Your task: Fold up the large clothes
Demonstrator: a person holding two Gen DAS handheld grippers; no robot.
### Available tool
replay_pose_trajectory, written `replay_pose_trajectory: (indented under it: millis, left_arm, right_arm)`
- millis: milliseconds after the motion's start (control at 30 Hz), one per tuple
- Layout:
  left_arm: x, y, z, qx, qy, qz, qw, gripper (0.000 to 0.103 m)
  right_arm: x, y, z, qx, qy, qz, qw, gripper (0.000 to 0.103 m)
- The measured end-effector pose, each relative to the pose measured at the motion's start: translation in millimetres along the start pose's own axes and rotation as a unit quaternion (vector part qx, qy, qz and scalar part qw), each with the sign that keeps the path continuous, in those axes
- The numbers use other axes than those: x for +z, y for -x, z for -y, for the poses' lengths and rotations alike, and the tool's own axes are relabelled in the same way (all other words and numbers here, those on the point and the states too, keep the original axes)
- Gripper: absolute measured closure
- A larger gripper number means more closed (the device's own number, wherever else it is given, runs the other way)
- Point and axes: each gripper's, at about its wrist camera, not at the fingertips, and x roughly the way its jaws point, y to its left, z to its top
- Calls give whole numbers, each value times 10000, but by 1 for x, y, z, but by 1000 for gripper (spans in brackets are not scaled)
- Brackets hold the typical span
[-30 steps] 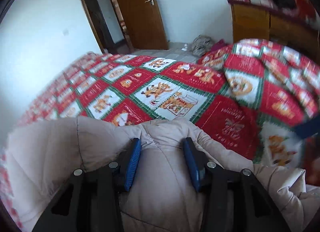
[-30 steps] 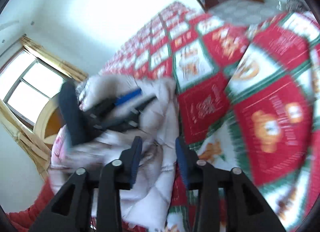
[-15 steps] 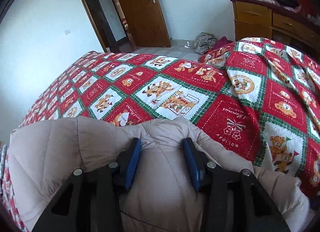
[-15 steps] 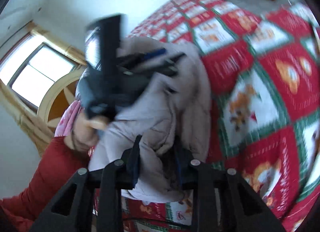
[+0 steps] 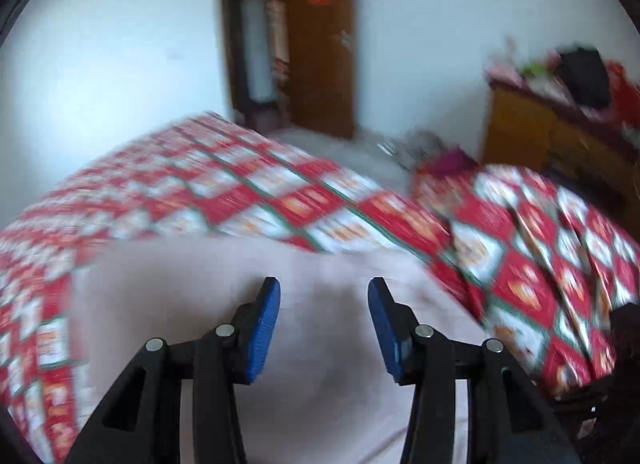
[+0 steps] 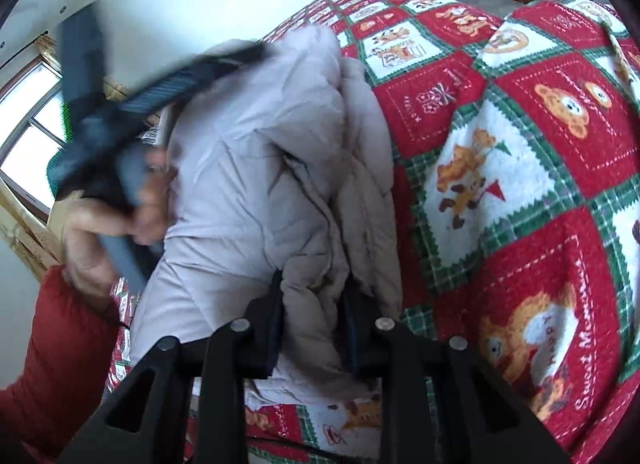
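the beige puffer jacket (image 6: 256, 168) lies bunched on the red patchwork quilt (image 6: 532, 152); it looks soft, bulky and slippery, best pinched at a hem. the right gripper (image 6: 314, 328) is closing on its near fold; the left gripper (image 5: 324, 296) is opening, empty, above the jacket.

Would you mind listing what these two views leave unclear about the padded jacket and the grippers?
- Left wrist view: padded jacket smeared by motion blur; seams unreadable.
- Right wrist view: left gripper blurred; its opening jaws are indistinct.
- Right wrist view: right gripper pads buried in jacket folds.
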Motion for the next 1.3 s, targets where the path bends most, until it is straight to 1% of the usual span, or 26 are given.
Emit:
replay_pose_trajectory:
  millis: [33,67,100,133,167,200,233,267,300,367,500,600,633,700,733,767,800,867,933,1000,1033,1067,1100,1167,1233,1300]
  left_arm:
    - [3,11,-17,364,199,186,9990,30]
    - [6,19,-35,764,449,339,9955,24]
    - [6,20,-52,1035,686,367,9916,22]
    - [6,12,-70,1180,966,148,9882,22]
    - [3,-2,-80,1213,1115,-168,9862,22]
    - [-2,-15,-85,1229,1126,-370,9853,22]
    - [-10,-33,-82,1292,969,-559,9853,22]
    - [-18,-47,-75,1435,737,-700,9844,21]
    - [-23,-57,-68,1552,584,-747,9833,21]
    - [-27,-68,-57,1694,473,-739,9816,21]
    - [-32,-85,-47,1795,254,-938,9790,21]
    - [-35,-84,-45,1890,164,-969,9770,21]
    - [-35,-84,-47,1887,183,-965,9771,21]
    - [-36,-83,-48,1895,222,-963,9769,21]
    - [-35,-83,-47,1914,196,-966,9766,21]
    - [-35,-83,-45,1945,164,-972,9759,21]
    - [-34,-83,-44,1987,125,-979,9751,21]
    - [-34,-83,-41,2054,68,-980,9737,21]
    - [-34,-81,-40,2104,37,-982,9727,21]
    - [-34,-79,-41,2098,51,-977,9728,21]
    - [-35,-78,-43,2078,84,-967,9733,21]
    - [-35,-78,-44,2067,113,-968,9735,21]
    - [-35,-78,-47,2051,169,-983,9737,21]
    - [-35,-80,-51,1968,271,-1000,9749,20]
    - [-36,-80,-53,1905,354,-975,9762,20]
    - [-36,-81,-53,1926,409,-927,9760,20]
  right_arm:
    - [0,1,1,21,1,9,10000,78]
    - [0,1,3,57,-17,12,10000,78]
    - [3,-3,2,86,-40,5,10000,78]
    - [4,-4,6,120,-70,3,9999,78]
    - [4,-4,7,147,-97,7,9998,78]
    - [8,-9,10,152,-103,11,9998,78]
    - [9,-9,11,161,-110,22,9998,78]
    - [9,-9,14,178,-128,32,9998,78]
    - [8,-8,18,206,-154,36,9997,78]
    - [7,-7,22,272,-253,25,9993,78]
    - [12,-2,32,284,-399,-57,9988,78]
    - [21,17,25,164,-216,-127,9996,76]
    - [25,28,17,112,-68,-22,9999,74]
    - [42,61,-3,-47,376,483,9981,72]
    - [51,74,-13,-136,578,740,9955,72]
    - [64,86,-25,-233,805,1011,9913,70]
    - [79,91,-38,-319,1024,1208,9869,69]
    - [103,82,-60,-432,1265,1393,9812,69]
    - [125,53,-74,-626,1387,1361,9789,69]
    - [132,19,-78,-990,1421,1168,9779,70]
    - [136,-2,-72,-1240,1317,1038,9780,71]
    - [136,-24,-58,-1319,1145,888,9806,71]
    - [133,-32,-45,-1304,1024,862,9824,71]
    - [127,-38,-24,-1197,824,986,9845,72]
    - [124,-39,-14,-1015,635,1029,9875,72]
    - [120,-45,-8,-1074,633,1004,9871,72]
